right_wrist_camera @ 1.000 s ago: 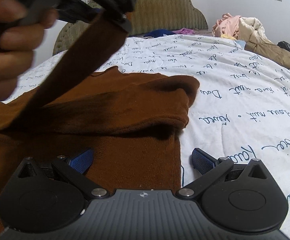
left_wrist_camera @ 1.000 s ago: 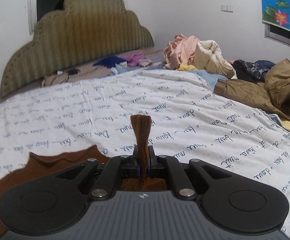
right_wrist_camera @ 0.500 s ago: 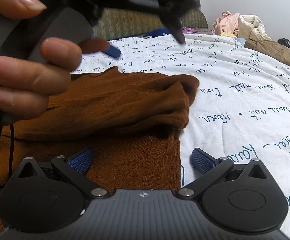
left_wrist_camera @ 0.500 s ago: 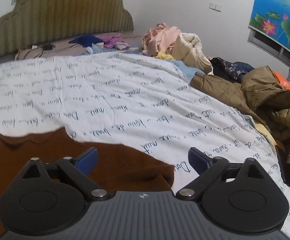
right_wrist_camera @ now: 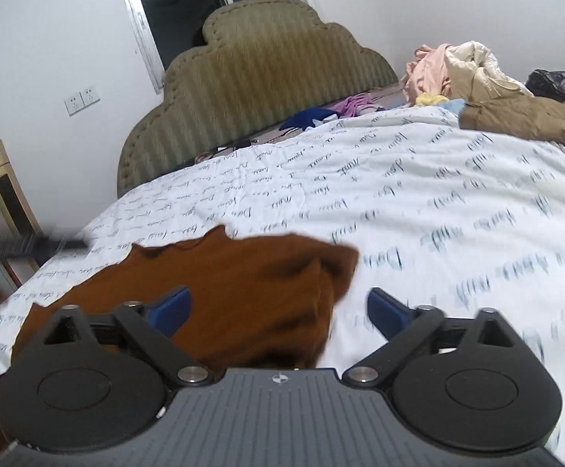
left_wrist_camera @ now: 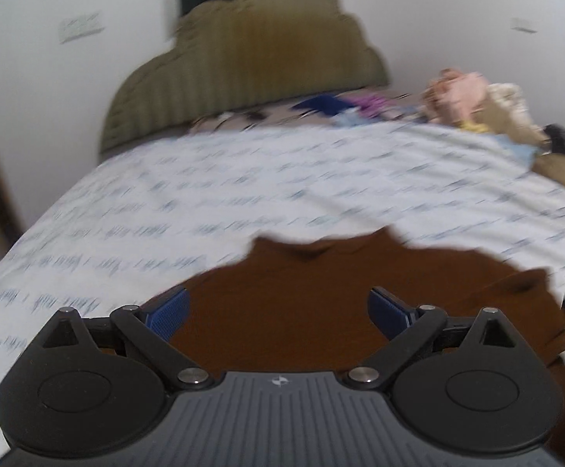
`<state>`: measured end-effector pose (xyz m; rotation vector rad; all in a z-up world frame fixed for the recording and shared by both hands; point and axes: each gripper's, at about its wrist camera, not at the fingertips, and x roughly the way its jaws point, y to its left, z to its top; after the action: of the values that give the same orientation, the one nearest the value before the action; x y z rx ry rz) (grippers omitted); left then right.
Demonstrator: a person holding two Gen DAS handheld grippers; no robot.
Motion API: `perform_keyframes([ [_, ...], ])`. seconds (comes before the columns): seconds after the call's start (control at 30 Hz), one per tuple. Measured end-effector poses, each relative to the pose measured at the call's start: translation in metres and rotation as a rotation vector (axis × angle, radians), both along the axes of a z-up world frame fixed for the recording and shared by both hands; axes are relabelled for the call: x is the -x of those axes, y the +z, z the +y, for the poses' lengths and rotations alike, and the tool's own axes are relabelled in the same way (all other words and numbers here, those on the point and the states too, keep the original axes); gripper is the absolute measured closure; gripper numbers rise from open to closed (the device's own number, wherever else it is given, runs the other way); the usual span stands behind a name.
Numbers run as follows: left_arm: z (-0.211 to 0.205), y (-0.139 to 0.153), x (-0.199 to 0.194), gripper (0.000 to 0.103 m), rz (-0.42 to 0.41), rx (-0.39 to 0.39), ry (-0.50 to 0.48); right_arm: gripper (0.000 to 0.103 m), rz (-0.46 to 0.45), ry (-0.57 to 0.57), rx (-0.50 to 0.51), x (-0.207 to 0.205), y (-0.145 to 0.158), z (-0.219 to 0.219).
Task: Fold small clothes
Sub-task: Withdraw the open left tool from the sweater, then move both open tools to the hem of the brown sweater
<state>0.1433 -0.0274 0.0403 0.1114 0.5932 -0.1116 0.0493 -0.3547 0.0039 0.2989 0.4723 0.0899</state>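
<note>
The brown sweater [right_wrist_camera: 243, 292] lies flat on the white quilt [right_wrist_camera: 418, 202], and I take it as my landmark. One sleeve is already folded across its body, ending in a rounded fold at the sweater's right edge.

My right claw [right_wrist_camera: 278, 309] hangs just above that right edge. Its jaws have just been closing a little, yet they stand well apart and pinch nothing; the folded edge lies below and between them, untouched as far as I can tell.

My left claw [left_wrist_camera: 278, 307] hovers over the sweater's middle, spread wide and empty, with the collar just beyond it. The picture from that side is blurred.

Beyond the sweater the quilt runs to the green headboard [right_wrist_camera: 259, 89], and to the far right of the sweater lies a heap of clothes [right_wrist_camera: 469, 74].

I judge the sleeve fold on this side done and the next fold not yet begun. The next move calls for dropping a claw to a free edge, likely the other sleeve or the hem, and pinching only the layers I mean to carry over, without dragging the finished fold loose.
</note>
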Motion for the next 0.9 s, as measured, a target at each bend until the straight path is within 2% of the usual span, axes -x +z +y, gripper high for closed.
perform_keyframes([
  [0.03, 0.009, -0.005, -0.002, 0.004, 0.009, 0.006, 0.023, 0.028, 0.024, 0.013, 0.032, -0.014, 0.0, 0.003],
  [0.1, 0.021, -0.014, -0.004, 0.004, 0.019, -0.002, 0.063, 0.034, 0.091, 0.033, 0.086, -0.04, -0.006, 0.012],
  [0.17, 0.027, -0.023, -0.003, 0.004, 0.033, -0.028, 0.084, 0.045, 0.174, 0.049, 0.13, -0.064, -0.017, 0.019],
  [0.2, 0.029, -0.027, -0.003, 0.004, 0.038, -0.04, 0.092, 0.056, 0.202, 0.048, 0.152, -0.071, -0.023, 0.021],
  [0.23, 0.032, -0.03, -0.001, 0.004, 0.041, -0.046, 0.097, 0.065, 0.205, 0.041, 0.173, -0.073, -0.028, 0.024],
  [0.27, 0.034, -0.033, 0.0, 0.004, 0.045, -0.048, 0.101, 0.07, 0.198, 0.036, 0.186, -0.071, -0.03, 0.028],
  [0.33, 0.038, -0.037, 0.001, 0.004, 0.055, -0.045, 0.113, 0.085, 0.186, 0.017, 0.206, -0.069, -0.028, 0.032],
  [0.53, 0.043, -0.047, 0.001, 0.004, 0.069, -0.048, 0.143, 0.092, 0.127, -0.028, 0.31, -0.077, -0.016, 0.038],
  [0.63, 0.047, -0.053, -0.001, 0.004, 0.086, -0.046, 0.155, 0.094, 0.138, -0.039, 0.362, -0.093, -0.024, 0.04],
  [0.7, 0.049, -0.056, -0.002, 0.004, 0.095, -0.04, 0.156, 0.093, 0.165, -0.034, 0.344, -0.096, -0.031, 0.038],
  [0.77, 0.05, -0.059, -0.002, 0.004, 0.095, -0.044, 0.155, 0.085, 0.153, -0.046, 0.297, -0.087, -0.031, 0.035],
  [0.8, 0.049, -0.06, -0.001, 0.004, 0.096, -0.049, 0.155, 0.077, 0.135, -0.052, 0.278, -0.079, -0.028, 0.034],
  [0.83, 0.049, -0.061, -0.001, 0.004, 0.097, -0.053, 0.156, 0.069, 0.113, -0.053, 0.271, -0.07, -0.024, 0.037],
  [0.9, 0.047, -0.061, -0.001, 0.004, 0.093, -0.058, 0.158, 0.061, 0.071, -0.027, 0.294, -0.051, -0.016, 0.046],
])
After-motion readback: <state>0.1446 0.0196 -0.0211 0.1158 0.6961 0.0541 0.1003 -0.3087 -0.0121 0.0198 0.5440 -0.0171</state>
